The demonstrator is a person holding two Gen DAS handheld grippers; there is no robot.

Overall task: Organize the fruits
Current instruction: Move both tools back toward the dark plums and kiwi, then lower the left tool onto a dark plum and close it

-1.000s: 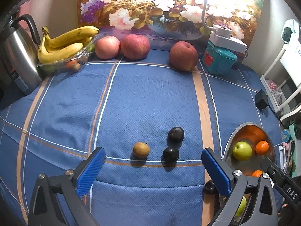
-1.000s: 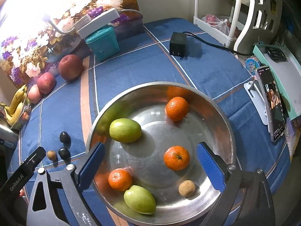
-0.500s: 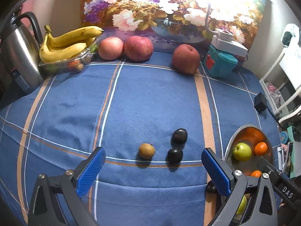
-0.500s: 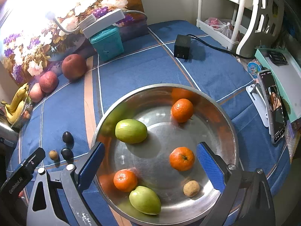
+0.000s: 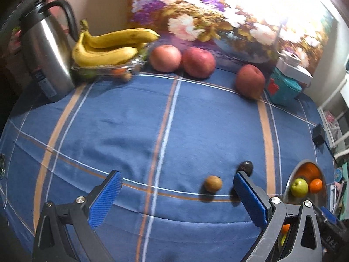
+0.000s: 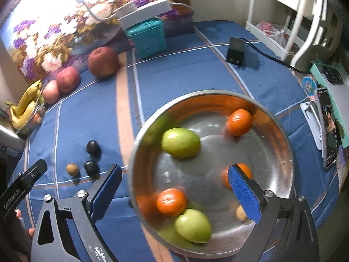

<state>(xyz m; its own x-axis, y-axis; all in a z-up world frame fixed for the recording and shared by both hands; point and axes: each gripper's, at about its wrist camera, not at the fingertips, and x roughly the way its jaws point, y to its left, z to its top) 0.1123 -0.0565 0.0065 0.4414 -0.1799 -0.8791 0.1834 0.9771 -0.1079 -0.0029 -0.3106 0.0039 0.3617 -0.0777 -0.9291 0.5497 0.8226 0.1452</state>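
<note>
Our left claw (image 5: 174,194) hangs wide open and empty above the blue striped table (image 5: 130,131), with a small brown fruit (image 5: 213,183) and a dark plum (image 5: 246,167) lying near its right finger. Our right claw (image 6: 174,185) gapes empty over the steel bowl (image 6: 285,152), which holds green fruits (image 6: 180,142) and tangerines (image 6: 238,122)

Left gripper (image 5: 175,193) view swings left: small brown round fruit (image 5: 213,183) now sits just inside its right finger, one dark plum partly hidden behind that finger. Right gripper (image 6: 174,188) shifts left over steel bowl (image 6: 283,152).
</note>
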